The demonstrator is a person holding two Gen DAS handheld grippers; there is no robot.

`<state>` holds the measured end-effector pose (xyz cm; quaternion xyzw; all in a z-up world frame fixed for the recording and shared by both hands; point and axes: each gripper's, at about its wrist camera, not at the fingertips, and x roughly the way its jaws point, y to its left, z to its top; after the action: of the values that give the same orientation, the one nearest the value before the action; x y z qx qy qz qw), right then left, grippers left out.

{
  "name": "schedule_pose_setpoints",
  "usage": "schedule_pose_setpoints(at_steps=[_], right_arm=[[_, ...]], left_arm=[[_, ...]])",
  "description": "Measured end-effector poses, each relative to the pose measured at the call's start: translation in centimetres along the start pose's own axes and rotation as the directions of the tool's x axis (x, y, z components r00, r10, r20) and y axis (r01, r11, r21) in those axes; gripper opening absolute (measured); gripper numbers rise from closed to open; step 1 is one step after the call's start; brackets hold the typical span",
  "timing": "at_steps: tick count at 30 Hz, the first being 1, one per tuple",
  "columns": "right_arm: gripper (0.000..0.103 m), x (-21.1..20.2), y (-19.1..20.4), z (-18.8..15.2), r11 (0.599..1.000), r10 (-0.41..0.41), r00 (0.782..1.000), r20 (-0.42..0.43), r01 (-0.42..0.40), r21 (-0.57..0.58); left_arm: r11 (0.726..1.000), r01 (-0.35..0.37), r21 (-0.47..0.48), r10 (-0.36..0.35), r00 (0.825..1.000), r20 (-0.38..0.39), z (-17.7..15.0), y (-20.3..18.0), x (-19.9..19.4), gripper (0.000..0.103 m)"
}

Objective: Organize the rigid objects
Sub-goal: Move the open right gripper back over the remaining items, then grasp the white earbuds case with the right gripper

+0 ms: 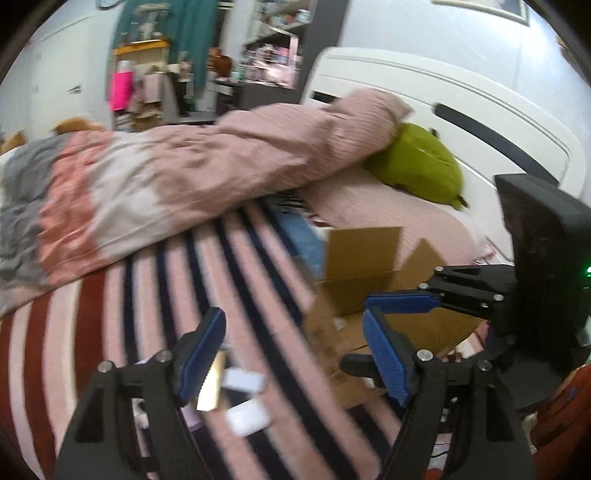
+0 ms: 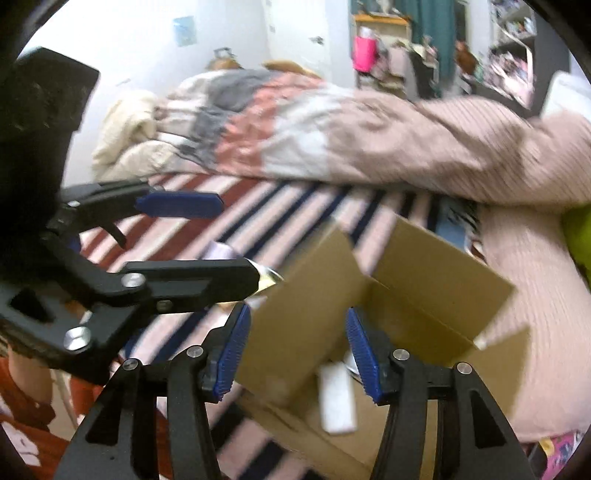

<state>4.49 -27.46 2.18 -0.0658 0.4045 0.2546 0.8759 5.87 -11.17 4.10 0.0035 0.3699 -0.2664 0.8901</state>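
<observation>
White blocks lie on the striped blanket between the left claw's spread-apart jaws; another white block sits inside the cardboard box, just below the right claw, also wide apart and empty.

Ahead lies a bed under a striped blanket, with a pink duvet heaped beyond it. A white headboard stands to the right against a pale wall. Cluttered shelves and a teal curtain fill the far end.
</observation>
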Motion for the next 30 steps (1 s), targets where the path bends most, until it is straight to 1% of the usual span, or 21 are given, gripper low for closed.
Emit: schedule_pose_setpoints(at_steps=[2, 5, 7, 9, 11, 12, 13, 14, 15, 16, 17, 20, 22, 25, 27, 28, 30], right_arm=[[0.050, 0.7, 2.7, 1.0, 0.998, 0.053, 0.998, 0.020, -0.053, -0.041], [0.050, 2.4, 6.2, 2.0, 0.989, 0.118, 0.993, 0.024, -0.116, -0.089], [0.050, 4.0, 8.5, 2.4, 0.980, 0.164, 0.986, 0.007, -0.163, -0.118], [0.050, 6.1, 10.6, 2.4, 0.971, 0.196, 0.980, -0.025, -0.198, -0.132], [0.050, 8.1, 11.9, 2.0, 0.968, 0.217, 0.974, -0.062, -0.223, -0.112], [0.053, 9.1, 12.3, 1.6, 0.967, 0.231, 0.970, -0.080, -0.238, -0.091], [0.059, 10.3, 12.7, 0.9, 0.966, 0.243, 0.964, -0.103, -0.251, -0.065], [0.063, 11.1, 12.8, 0.4, 0.968, 0.240, 0.964, -0.115, -0.247, -0.043], [0.066, 11.9, 12.9, -0.2, 0.972, 0.228, 0.966, -0.123, -0.232, -0.023], [0.066, 12.8, 12.8, -0.9, 0.979, 0.201, 0.971, -0.128, -0.204, -0.006], [0.066, 13.8, 12.5, -1.7, 0.988, 0.156, 0.979, -0.132, -0.155, 0.014], [0.066, 15.8, 11.3, -3.5, 0.995, 0.036, 0.990, -0.135, -0.023, 0.094], [0.067, 16.7, 10.5, -4.7, 0.989, -0.040, 0.990, -0.138, 0.060, 0.138], [0.067, 17.5, 9.4, -5.9, 0.966, -0.120, 0.984, -0.131, 0.146, 0.214], [0.067, 17.7, 8.9, -6.2, 0.955, -0.141, 0.982, -0.126, 0.169, 0.245], [0.067, 17.8, 8.8, -6.5, 0.945, -0.166, 0.978, -0.130, 0.195, 0.261], [0.067, 18.0, 8.7, -6.9, 0.940, -0.180, 0.975, -0.131, 0.209, 0.268]], left_arm=[[0.998, -0.045, -0.036, 0.045, 0.999, 0.009, -1.1, 2.4, -1.4, 0.074], [0.989, -0.114, -0.092, 0.115, 0.993, 0.010, -3.1, 6.1, -3.0, 0.074], [0.979, -0.164, -0.124, 0.166, 0.986, 0.004, -4.7, 8.4, -3.7, 0.075], [0.970, -0.195, -0.146, 0.196, 0.981, -0.009, -6.3, 10.1, -3.9, 0.075], [0.961, -0.213, -0.177, 0.211, 0.977, -0.030, -8.0, 11.8, -3.7, 0.075], [0.958, -0.217, -0.189, 0.213, 0.976, -0.038, -8.6, 12.3, -3.5, 0.075], [0.955, -0.218, -0.203, 0.213, 0.976, -0.047, -9.4, 13.0, -3.3, 0.075], [0.953, -0.218, -0.210, 0.212, 0.976, -0.053, -10.0, 13.4, -3.1, 0.075], [0.951, -0.218, -0.221, 0.208, 0.976, -0.067, -10.8, 13.9, -2.7, 0.075], [0.949, -0.218, -0.229, 0.206, 0.976, -0.077, -11.2, 14.3, -2.3, 0.075], [0.947, -0.219, -0.234, 0.204, 0.975, -0.086, -11.7, 14.4, -2.0, 0.075], [0.942, -0.224, -0.249, 0.200, 0.973, -0.117, -12.7, 15.1, -0.9, 0.075], [0.941, -0.222, -0.256, 0.194, 0.972, -0.130, -13.2, 15.4, -0.3, 0.075], [0.940, -0.224, -0.258, 0.193, 0.971, -0.140, -13.7, 15.5, 0.1, 0.075], [0.939, -0.225, -0.261, 0.193, 0.971, -0.145, -13.8, 15.7, 0.2, 0.075], [0.939, -0.225, -0.261, 0.192, 0.971, -0.145, -13.8, 15.7, 0.2, 0.075], [0.938, -0.228, -0.262, 0.194, 0.970, -0.147, -13.8, 15.7, 0.2, 0.075]])
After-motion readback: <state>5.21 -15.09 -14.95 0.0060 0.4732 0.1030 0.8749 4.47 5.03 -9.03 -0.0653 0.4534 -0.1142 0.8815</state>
